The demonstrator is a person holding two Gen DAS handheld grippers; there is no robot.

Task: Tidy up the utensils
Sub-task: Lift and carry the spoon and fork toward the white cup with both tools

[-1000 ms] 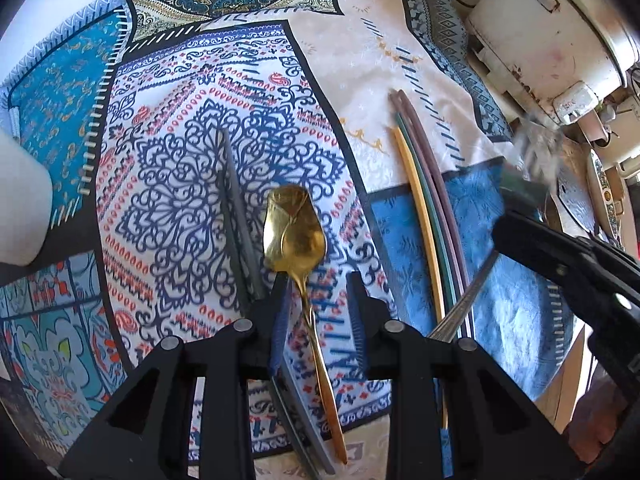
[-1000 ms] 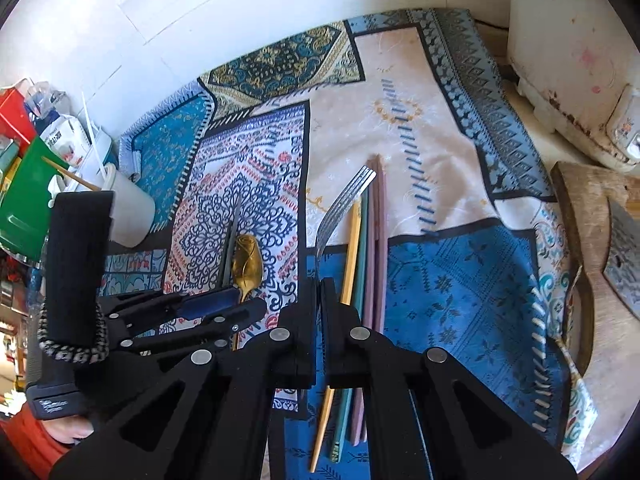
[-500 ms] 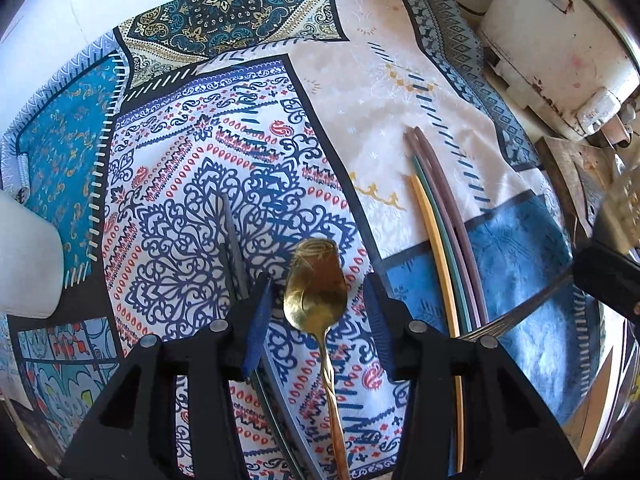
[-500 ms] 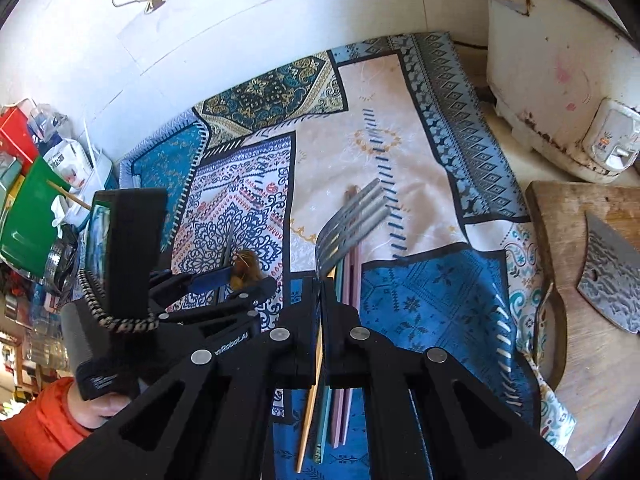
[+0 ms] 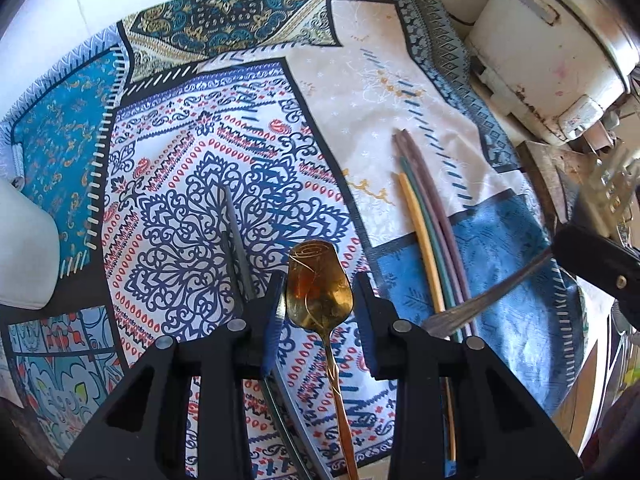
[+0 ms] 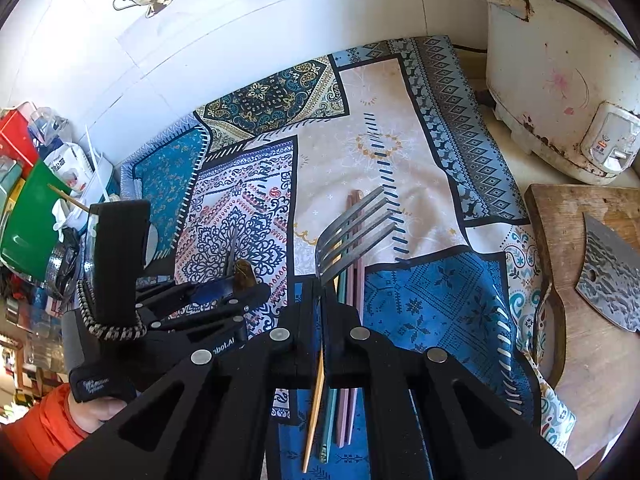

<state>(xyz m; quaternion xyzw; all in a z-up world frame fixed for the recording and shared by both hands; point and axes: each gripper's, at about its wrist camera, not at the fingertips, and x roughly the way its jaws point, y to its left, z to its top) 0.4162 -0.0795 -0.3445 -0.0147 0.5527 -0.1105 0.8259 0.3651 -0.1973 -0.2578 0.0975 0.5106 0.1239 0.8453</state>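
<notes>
Spoon pickup in progress — fork already in hand.
Left gripper point(image 5: 320, 304) jaws closing around gold spoon point(image 5: 320, 294) on patterned cloth point(image 5: 360, 92), not yet pinching; right gripper point(image 6: 322, 288) clamped on fork point(image 6: 352, 232). Advice: centre, squeeze fully before lifting.

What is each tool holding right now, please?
Left tool: closing around the gold spoon, not yet gripping.
Right tool: shut on the fork.

right gripper point(image 6: 322, 280) clamped on fork point(image 6: 354, 230), tines up over cloth point(image 6: 420, 128) | chopsticks point(image 6: 348, 360) flat under fork | left gripper point(image 6: 236, 286) at left, jaws closing round gold spoon point(image 6: 244, 274) | cleaver point(image 6: 612, 272) on board point(image 6: 576, 360), right
</notes>
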